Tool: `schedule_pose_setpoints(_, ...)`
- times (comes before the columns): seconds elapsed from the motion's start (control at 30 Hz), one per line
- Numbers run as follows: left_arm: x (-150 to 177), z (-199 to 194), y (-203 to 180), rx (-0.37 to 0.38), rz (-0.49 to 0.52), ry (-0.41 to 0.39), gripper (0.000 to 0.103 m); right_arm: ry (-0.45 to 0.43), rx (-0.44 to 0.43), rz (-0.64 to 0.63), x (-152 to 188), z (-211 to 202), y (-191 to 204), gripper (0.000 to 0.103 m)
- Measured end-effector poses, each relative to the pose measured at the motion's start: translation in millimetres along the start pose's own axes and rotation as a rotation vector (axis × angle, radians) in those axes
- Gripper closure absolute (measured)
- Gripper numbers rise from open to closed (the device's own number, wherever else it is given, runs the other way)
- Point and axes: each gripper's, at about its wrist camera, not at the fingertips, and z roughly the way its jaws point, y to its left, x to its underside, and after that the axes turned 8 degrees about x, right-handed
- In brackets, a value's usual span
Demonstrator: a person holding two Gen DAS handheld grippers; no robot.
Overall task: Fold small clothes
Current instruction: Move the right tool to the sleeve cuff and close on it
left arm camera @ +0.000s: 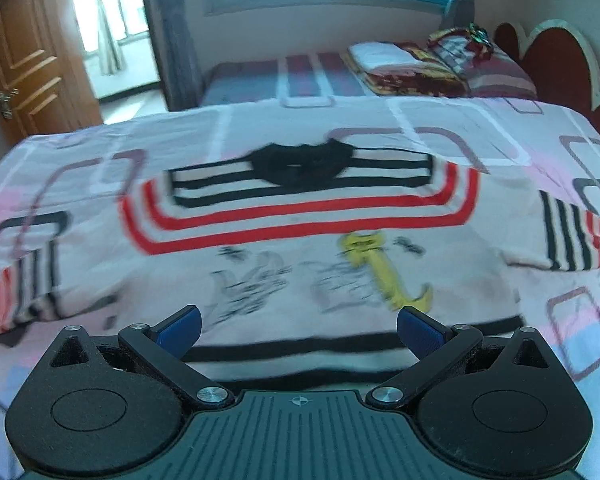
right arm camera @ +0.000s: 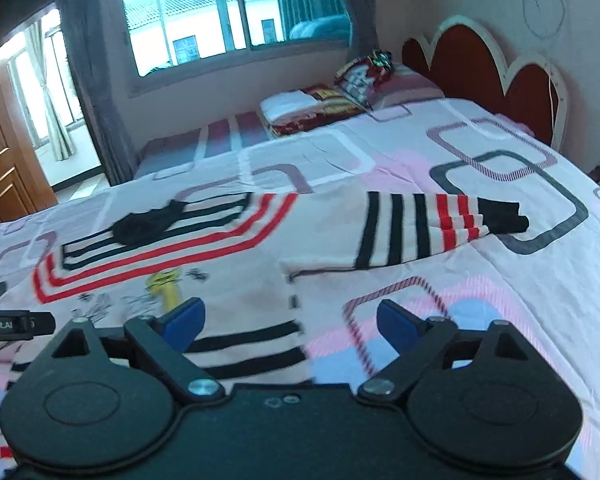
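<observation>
A small white long-sleeved shirt (left arm camera: 300, 248) with red and black stripes, a black collar and a yellow print lies flat, front up, on the bed; it also shows in the right wrist view (right arm camera: 228, 264). Its right sleeve (right arm camera: 432, 228) with a black cuff stretches out to the right. Its left sleeve (left arm camera: 16, 300) lies at the left. My left gripper (left arm camera: 298, 330) is open and empty above the shirt's hem. My right gripper (right arm camera: 290, 326) is open and empty above the hem's right corner.
The bed's pink and white patterned sheet (right arm camera: 480, 320) spreads under the shirt. Folded blankets and pillows (right arm camera: 340, 96) lie at the far end. A red headboard (right arm camera: 500, 68) stands at the right, a wooden door (left arm camera: 16, 60) at the left. The left gripper's edge (right arm camera: 16, 325) shows in the right wrist view.
</observation>
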Motion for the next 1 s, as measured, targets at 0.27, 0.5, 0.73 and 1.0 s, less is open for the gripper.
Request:
schedule_pose_setpoints(0.27,-28,70,-61,0.017,-0.001,0.034,0.000,0.082,0.047,0.049,-25,80,-63,0.024)
schedule_pose_setpoints(0.5,-39,112,-87,-0.001,-0.003,0.066,0.000,0.134,0.107,0.127,-36,134,-115,0.025)
schedule_pose_setpoints(0.73,-47,141,-101,-0.027,0.003,0.089,0.000,0.176,0.142,0.197,-47,181,-148,0.030)
schedule_pose_setpoints(1.0,-54,163,-104,-0.054,0.012,0.115,0.000,0.185,0.173,0.246,-55,215,-167,0.041)
